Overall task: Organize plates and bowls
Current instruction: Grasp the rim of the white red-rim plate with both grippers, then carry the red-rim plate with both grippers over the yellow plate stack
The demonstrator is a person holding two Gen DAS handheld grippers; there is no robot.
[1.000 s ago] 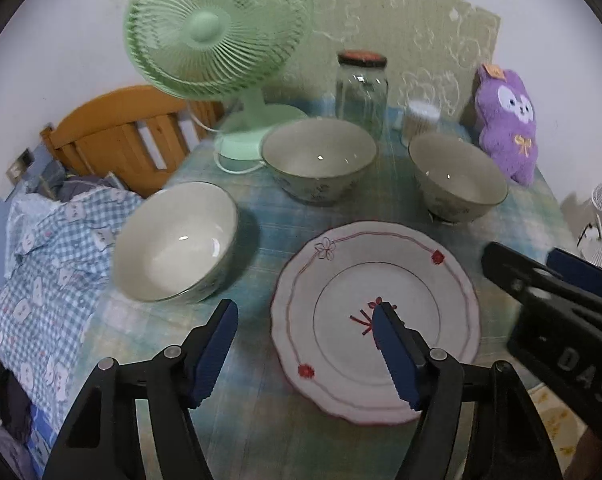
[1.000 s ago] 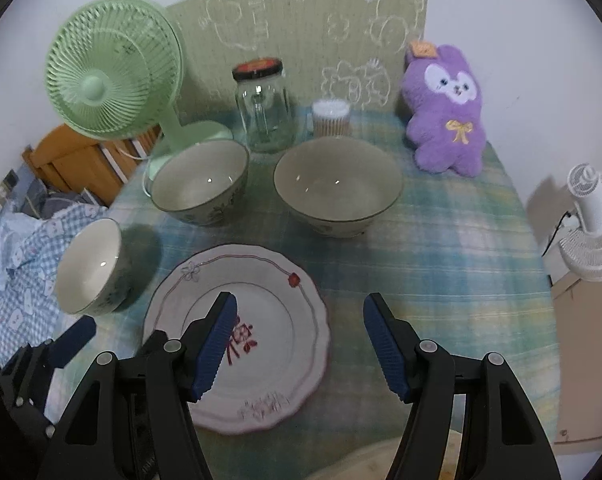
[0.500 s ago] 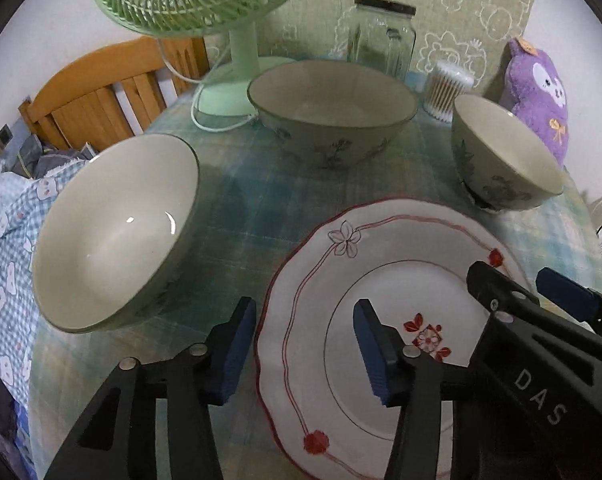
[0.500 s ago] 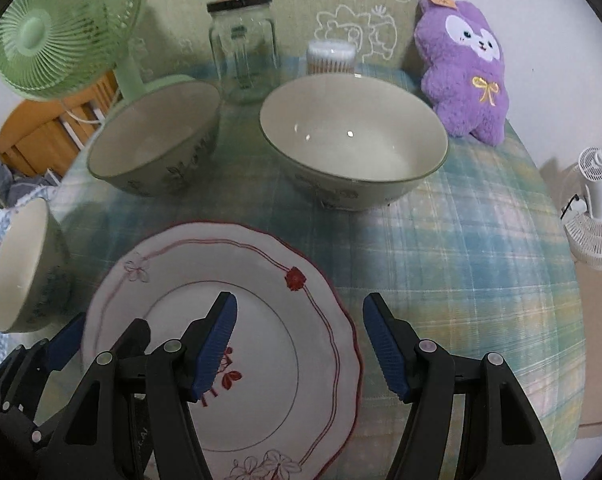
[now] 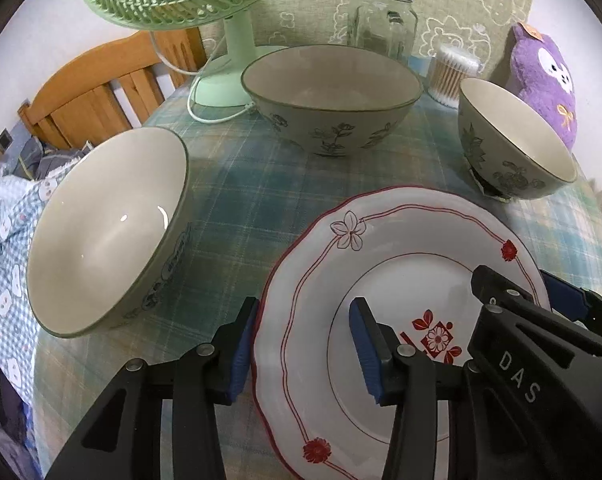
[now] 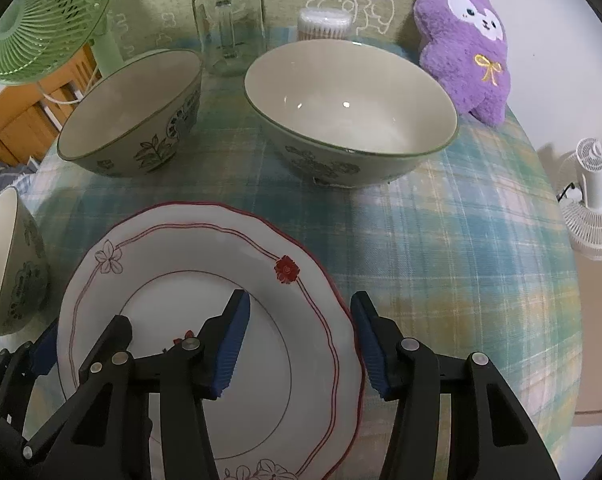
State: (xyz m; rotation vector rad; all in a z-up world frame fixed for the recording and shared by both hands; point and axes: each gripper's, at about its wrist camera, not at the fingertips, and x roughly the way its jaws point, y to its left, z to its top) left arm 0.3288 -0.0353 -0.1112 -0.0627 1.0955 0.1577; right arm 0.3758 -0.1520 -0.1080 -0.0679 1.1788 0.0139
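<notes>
On the surface nothing is stacked: three bowls stand apart while both tongs, jaws just closing yet not pinching, straddle the plate rim.

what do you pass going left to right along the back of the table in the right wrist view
green fan → glass jar → tub of cotton swabs → purple plush toy
</notes>
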